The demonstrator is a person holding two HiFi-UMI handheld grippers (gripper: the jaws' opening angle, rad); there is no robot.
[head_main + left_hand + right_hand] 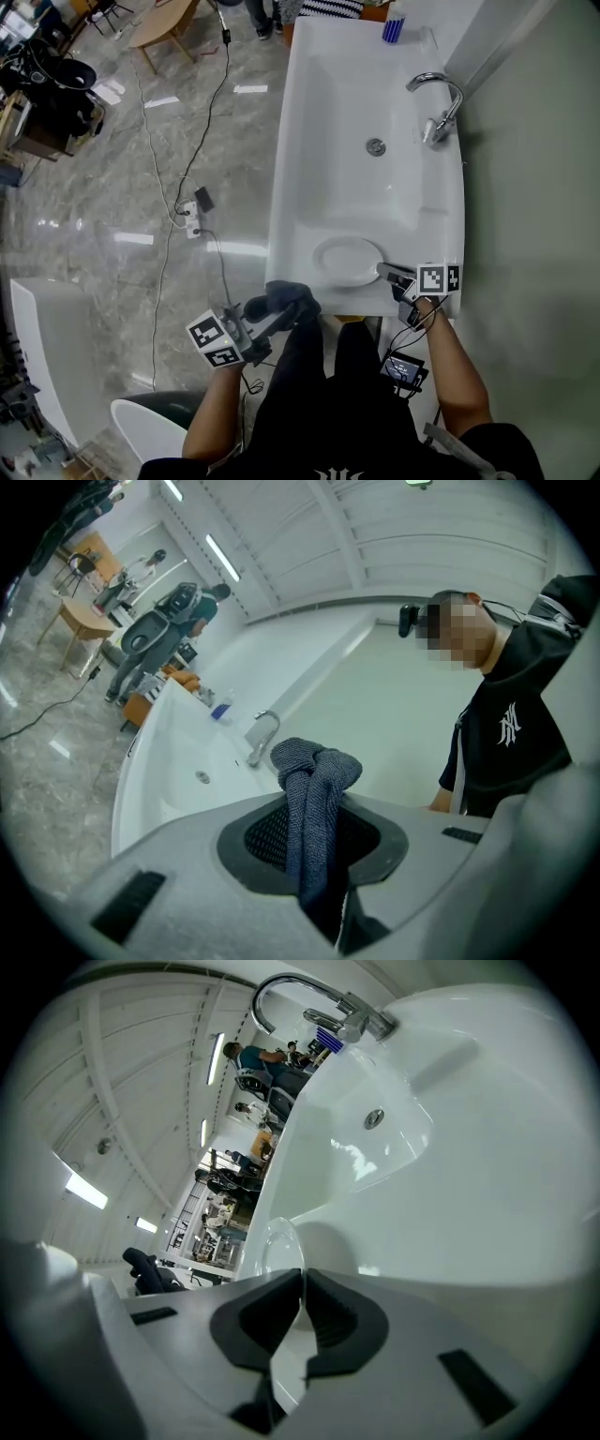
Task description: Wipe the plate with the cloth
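A white plate (349,260) lies on the near ledge of the white sink (305,122), by its front edge. My right gripper (383,272) is shut on the plate's right rim; in the right gripper view the thin rim of the plate (272,1251) runs between the black pads (333,1321). My left gripper (281,319) is off the sink's front left corner, shut on a bunched dark blue-grey cloth (281,298). In the left gripper view the cloth (314,799) stands up from between the jaws in a knot-like wad.
The faucet (439,108) stands on the sink's right side, the drain (376,146) in the basin's middle, a blue object (394,30) at the far corner. A power strip (190,218) and cable lie on the marble floor at left. A white tub (56,356) stands at lower left.
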